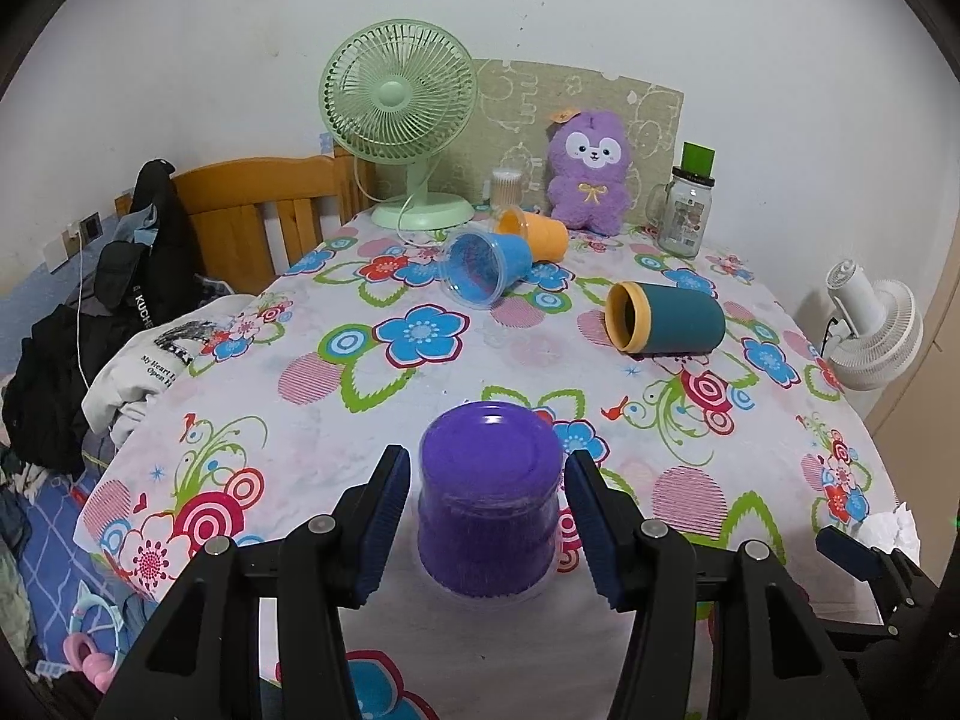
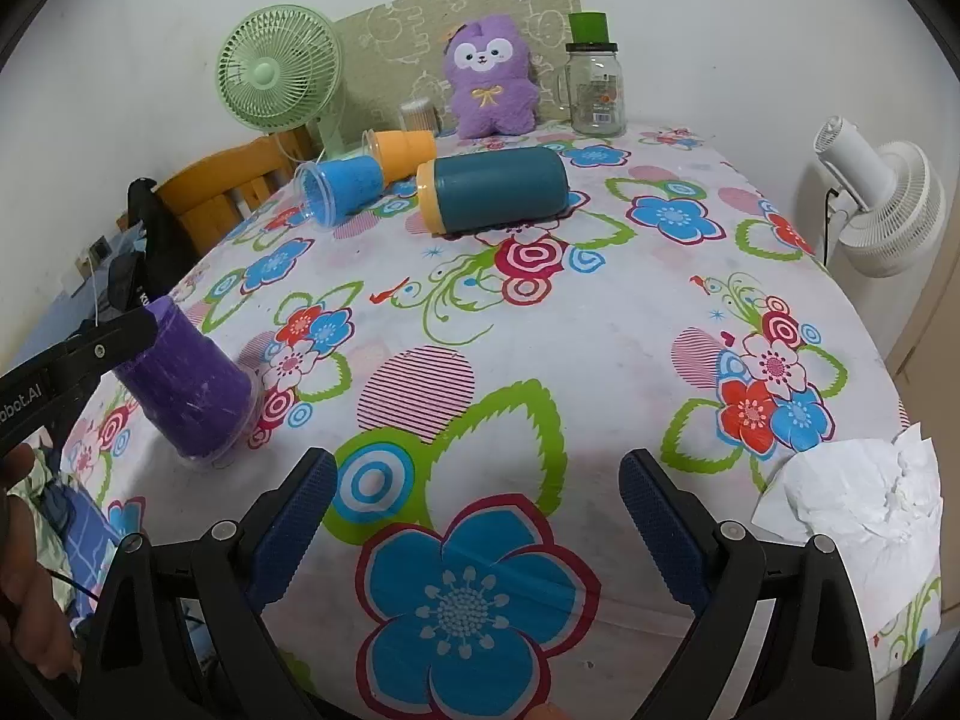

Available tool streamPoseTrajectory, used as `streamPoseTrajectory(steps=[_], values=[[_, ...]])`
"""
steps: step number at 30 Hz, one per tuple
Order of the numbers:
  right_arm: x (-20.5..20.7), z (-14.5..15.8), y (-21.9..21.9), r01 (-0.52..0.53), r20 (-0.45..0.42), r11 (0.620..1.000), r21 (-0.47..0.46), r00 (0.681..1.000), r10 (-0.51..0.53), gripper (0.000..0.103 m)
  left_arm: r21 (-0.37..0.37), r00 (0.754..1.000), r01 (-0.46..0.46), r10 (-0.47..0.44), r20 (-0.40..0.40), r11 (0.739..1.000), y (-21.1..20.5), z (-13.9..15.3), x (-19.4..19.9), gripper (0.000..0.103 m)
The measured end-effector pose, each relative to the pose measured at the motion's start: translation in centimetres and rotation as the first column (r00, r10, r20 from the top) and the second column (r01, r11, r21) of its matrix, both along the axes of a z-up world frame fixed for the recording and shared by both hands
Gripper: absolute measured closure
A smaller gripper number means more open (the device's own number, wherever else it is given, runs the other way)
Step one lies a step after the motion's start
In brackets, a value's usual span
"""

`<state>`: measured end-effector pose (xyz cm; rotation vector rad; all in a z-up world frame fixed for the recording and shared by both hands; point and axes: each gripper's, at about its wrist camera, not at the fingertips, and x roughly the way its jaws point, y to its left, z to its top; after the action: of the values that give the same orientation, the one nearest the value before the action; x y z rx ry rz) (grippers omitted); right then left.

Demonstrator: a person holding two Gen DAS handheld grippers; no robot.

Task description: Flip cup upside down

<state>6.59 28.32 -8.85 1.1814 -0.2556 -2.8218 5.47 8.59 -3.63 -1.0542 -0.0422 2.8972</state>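
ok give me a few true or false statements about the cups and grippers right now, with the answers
1. The purple cup stands mouth down on the tablecloth. True.
2. The left gripper is clamped tight on the purple cup. False: its jaws are open, with a gap on each side of the cup.
3. The blue cup lies on its side. True.
4. The teal cup stands upright. False: it lies on its side.
5. The right gripper holds the orange cup. False: its jaws are open and empty, and the orange cup lies far back.
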Motion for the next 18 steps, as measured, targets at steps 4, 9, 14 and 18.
streamPoseTrajectory(steps=[4,9,14,18], values=[[-0.05,0.00,0.03,0.002,0.001,1.000,0.001,1.000,-0.002,0.007,0.003,1.000,0.002,-0.002,0.000,1.000,0.06,0.09,0.04,0.047],[-0.10,-0.02,0.03,0.002,0.002,1.000,0.001,1.000,-0.002,0.007,0.006,1.000,0.002,-0.002,-0.001,1.000,0.01,0.19,-0.06,0.047],[-0.28,0.00,-0.31,-0.004,0.002,1.000,0.006,1.000,0.004,0.007,0.014,1.000,0.000,0.000,0.002,1.000,-0.14,0.16,-0.31,0.047],[-0.32,0.06,-0.42,-0.005,0.002,1.000,0.007,1.000,0.005,0.007,0.016,1.000,0.000,0.000,0.002,1.000,-0.21,0.14,-0.36,0.048]])
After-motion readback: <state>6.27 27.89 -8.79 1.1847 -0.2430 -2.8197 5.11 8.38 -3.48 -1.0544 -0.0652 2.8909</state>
